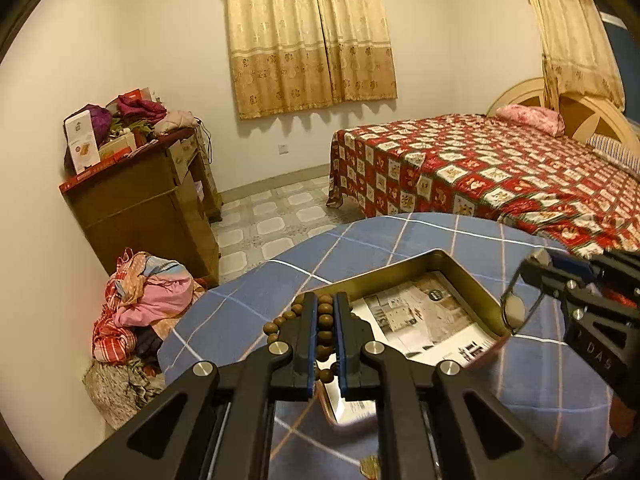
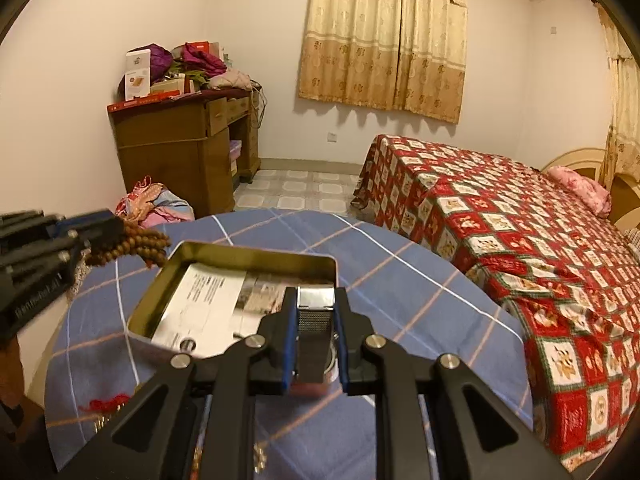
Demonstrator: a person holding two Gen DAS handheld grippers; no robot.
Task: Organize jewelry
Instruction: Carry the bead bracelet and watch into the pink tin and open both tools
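An open gold tin box (image 1: 472, 280) (image 2: 256, 256) lined with printed paper stands on the round table with a blue checked cloth (image 1: 400, 236) (image 2: 420, 292). My left gripper (image 1: 325, 304) is shut on a brown wooden bead bracelet (image 1: 325, 320), held above the tin's near-left corner; the beads also show in the right wrist view (image 2: 136, 246). My right gripper (image 2: 315, 300) is shut on a silver mesh-band watch (image 2: 316, 316) above the tin's near-right edge. In the left wrist view the watch (image 1: 516, 304) hangs from that gripper (image 1: 532, 268) beside the tin.
A red tasselled charm (image 2: 106, 406) lies on the cloth at the table's near left. A bed with a red patterned cover (image 2: 520, 240) is to the right. A wooden desk piled with clothes (image 2: 180, 140) and a clothes heap (image 1: 140, 304) stand left.
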